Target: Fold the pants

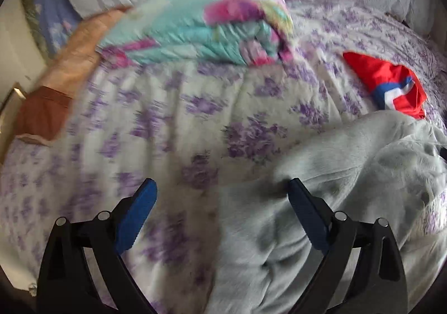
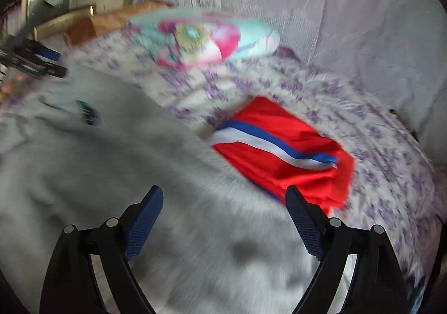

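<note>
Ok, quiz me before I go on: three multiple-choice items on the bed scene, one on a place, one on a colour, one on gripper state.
1. Where does the folded red garment with a blue and white stripe lie relative to the pale grey fleecy pants?
A. to their right, on the bedspread
B. under the pillow
C. on the floor

2. What colour are the flowers on the white bedspread?
A. green
B. purple
C. orange

3. How do the left gripper and right gripper stand?
A. both shut on cloth
B. one open, one shut
C. both open

Key: 1 A, the right wrist view shows it beside the pants' right edge; 2 B, purple sprigs throughout; 3 C, fingers spread wide, nothing between.
</note>
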`<state>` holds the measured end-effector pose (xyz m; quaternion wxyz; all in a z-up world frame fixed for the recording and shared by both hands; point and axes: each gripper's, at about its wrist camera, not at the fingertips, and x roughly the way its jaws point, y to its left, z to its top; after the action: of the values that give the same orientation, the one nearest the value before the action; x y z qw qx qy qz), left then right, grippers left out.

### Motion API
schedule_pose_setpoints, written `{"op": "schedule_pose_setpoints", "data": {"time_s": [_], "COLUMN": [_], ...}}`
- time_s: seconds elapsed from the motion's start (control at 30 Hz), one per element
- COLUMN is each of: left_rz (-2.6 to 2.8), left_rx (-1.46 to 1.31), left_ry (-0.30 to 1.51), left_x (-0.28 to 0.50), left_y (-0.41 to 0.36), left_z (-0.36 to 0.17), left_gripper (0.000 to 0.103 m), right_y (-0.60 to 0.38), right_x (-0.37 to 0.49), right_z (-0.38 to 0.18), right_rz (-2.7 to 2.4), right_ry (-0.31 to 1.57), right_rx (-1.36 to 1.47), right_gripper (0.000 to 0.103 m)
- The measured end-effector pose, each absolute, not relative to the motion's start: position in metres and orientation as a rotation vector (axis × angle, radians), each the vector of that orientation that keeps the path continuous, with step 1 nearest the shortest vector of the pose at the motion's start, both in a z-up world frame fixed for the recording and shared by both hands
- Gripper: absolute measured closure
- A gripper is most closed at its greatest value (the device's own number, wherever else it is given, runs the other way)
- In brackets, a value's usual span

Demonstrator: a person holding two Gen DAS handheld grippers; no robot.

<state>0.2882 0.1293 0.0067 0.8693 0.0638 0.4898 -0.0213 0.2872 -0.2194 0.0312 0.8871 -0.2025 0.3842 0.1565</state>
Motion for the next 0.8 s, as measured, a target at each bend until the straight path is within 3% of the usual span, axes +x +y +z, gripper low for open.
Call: {"op": "schedule_pose_setpoints", "data": {"time_s": [0.13,0.17,0.2,0.23,0.3,0.37,0.4,0.47,0.5,0.57,0.6,0.7,0.8], "left_rz": [-0.035,-0.034,-0.033,-0.050,-0.110,-0.140,-0.146,-0.178,-0.189,-0.164,-0.150,-0.171,-0.199], "left_rx": [0.130,0.127,0.127,0.117,0.068,0.065,0.070,0.045,0.028,0.011,0.011,-0.006,-0.046], "left_ry": [1.071,1.088,1.102,1.120,1.134,1.120,1.112,1.098,1.098,1.057,1.022,1.052,1.155], "left_x": [0.299,0.301,0.300,0.301,0.299,0.293,0.291,0.286,0.285,0.281,0.277,0.273,0.280], "left_y": [0.123,0.123,0.124,0.125,0.124,0.119,0.117,0.120,0.123,0.133,0.139,0.146,0.150], "left_z": [-0.017,-0.024,-0.028,-0.032,-0.031,-0.020,-0.014,0.001,0.006,0.019,0.026,0.022,-0.001], "left_gripper": [0.011,0.013,0.026,0.035,0.072,0.086,0.086,0.080,0.059,0.029,0.020,0.012,0.012], "right_y": [-0.214,-0.214,-0.213,-0.213,-0.212,-0.218,-0.221,-0.225,-0.226,-0.225,-0.225,-0.228,-0.234], "right_x": [0.336,0.343,0.347,0.349,0.338,0.325,0.320,0.307,0.301,0.292,0.289,0.277,0.268], "right_z": [-0.011,-0.022,-0.029,-0.033,-0.024,-0.010,-0.002,0.011,0.014,0.016,0.016,0.016,0.020], "right_rz": [0.343,0.348,0.377,0.417,0.428,0.435,0.435,0.444,0.443,0.445,0.446,0.455,0.469], "right_ry": [0.867,0.910,0.959,1.007,0.960,0.917,0.896,0.865,0.857,0.850,0.849,0.835,0.807], "right_rx": [-0.449,-0.454,-0.439,-0.403,-0.416,-0.393,-0.383,-0.372,-0.374,-0.395,-0.405,-0.412,-0.375], "right_gripper": [0.020,0.041,0.089,0.096,0.097,0.097,0.097,0.097,0.097,0.097,0.097,0.097,0.097]}}
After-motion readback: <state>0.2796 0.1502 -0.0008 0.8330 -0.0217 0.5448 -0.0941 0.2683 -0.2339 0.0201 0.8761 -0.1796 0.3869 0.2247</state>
